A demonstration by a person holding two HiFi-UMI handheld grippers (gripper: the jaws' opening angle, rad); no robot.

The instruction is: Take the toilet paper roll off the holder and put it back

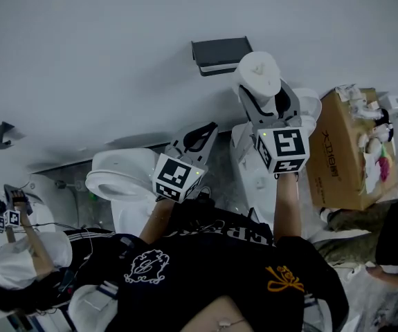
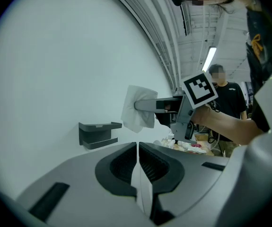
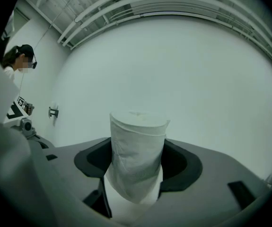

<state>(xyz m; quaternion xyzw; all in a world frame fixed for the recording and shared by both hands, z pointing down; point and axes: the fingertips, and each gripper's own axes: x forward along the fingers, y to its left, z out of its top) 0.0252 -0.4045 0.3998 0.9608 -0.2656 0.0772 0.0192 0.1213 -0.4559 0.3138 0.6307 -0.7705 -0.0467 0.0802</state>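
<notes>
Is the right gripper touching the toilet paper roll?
Touching. Right gripper view: the right gripper squeezes the toilet paper roll between both jaws.

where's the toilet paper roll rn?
The toilet paper roll is clamped in the right gripper, off the holder; in the head view it sits just right of and slightly below the holder.
</notes>
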